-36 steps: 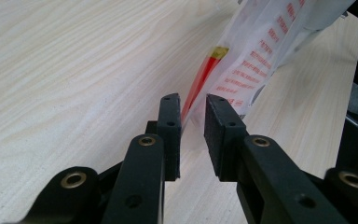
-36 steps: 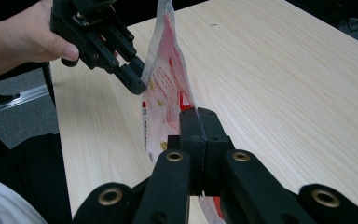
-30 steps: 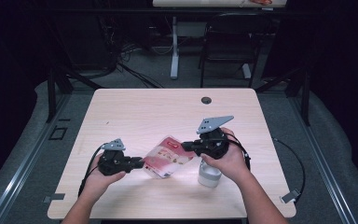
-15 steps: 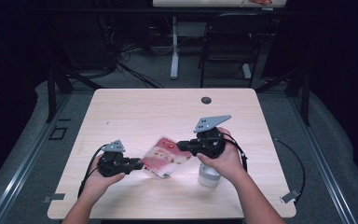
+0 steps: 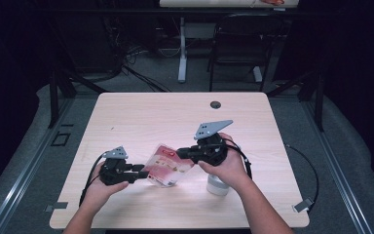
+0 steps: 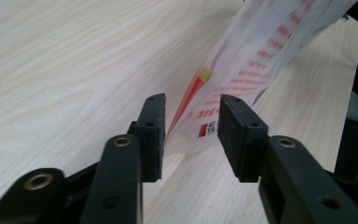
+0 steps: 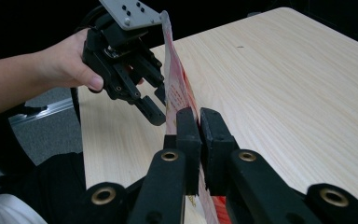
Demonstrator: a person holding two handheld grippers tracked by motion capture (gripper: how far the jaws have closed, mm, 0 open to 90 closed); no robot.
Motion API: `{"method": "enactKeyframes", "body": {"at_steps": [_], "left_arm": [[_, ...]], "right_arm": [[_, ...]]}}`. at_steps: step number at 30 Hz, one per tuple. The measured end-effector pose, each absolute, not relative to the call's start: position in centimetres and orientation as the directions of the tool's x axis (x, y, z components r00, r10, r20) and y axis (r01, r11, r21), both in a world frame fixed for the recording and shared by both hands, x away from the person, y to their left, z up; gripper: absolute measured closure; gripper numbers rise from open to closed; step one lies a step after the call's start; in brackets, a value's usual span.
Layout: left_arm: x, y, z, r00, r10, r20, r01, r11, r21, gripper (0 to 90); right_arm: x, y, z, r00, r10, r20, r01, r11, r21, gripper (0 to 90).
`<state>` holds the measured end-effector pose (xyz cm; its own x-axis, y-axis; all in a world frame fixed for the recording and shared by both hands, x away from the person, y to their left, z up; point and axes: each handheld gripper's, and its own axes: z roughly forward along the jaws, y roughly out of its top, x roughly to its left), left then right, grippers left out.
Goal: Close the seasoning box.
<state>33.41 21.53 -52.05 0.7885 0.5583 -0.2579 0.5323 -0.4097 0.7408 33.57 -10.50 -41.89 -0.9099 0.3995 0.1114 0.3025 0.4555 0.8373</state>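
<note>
A red and white plastic pouch (image 5: 168, 165) hangs tilted just above the table between the two grippers. My right gripper (image 5: 180, 153) is shut on its upper right edge; in the right gripper view the jaws (image 7: 199, 121) pinch the thin film (image 7: 175, 88) edge-on. My left gripper (image 5: 143, 171) sits at the pouch's lower left corner. Its jaws have just been opening. In the left gripper view the pouch corner (image 6: 256, 60) lies between the pads of the left gripper (image 6: 191, 128) with a gap on both sides. The left gripper (image 7: 154, 105) stands just beyond the film in the right gripper view.
A small white cylindrical container (image 5: 217, 184) stands on the wooden table (image 5: 141, 117) under my right wrist. A dark round grommet (image 5: 215, 104) sits near the table's far edge. Cables trail from both grippers over the table sides.
The left gripper's jaws have spread apart off the pouch corner. The right gripper keeps its hold on the pouch and has barely shifted.
</note>
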Motion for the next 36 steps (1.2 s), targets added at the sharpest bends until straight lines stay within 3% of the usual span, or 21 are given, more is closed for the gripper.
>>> {"method": "enactKeyframes", "body": {"at_steps": [15, 22, 28, 36], "left_arm": [[32.8, 21.7, -50.9, 0.805, 0.543, -0.240, 0.501, -0.405, 0.765, 58.3], [32.8, 22.3, -50.6, 0.806, 0.544, -0.235, 0.488, -0.385, 0.783, 50.7], [32.7, 22.8, -50.5, 0.798, 0.553, -0.238, 0.492, -0.372, 0.787, 49.1], [32.6, 23.5, -50.6, 0.788, 0.565, -0.245, 0.498, -0.352, 0.793, 47.8]], "right_arm": [[33.7, -8.1, -41.6, -0.927, 0.359, 0.108, 0.280, 0.471, 0.836, 85.6], [33.6, -6.9, -41.8, -0.930, 0.349, 0.119, 0.281, 0.462, 0.841, 81.2], [33.5, -5.6, -41.4, -0.937, 0.320, 0.138, 0.276, 0.443, 0.853, 74.7], [33.1, -4.7, -41.1, -0.945, 0.298, 0.132, 0.259, 0.440, 0.860, 73.0]]}}
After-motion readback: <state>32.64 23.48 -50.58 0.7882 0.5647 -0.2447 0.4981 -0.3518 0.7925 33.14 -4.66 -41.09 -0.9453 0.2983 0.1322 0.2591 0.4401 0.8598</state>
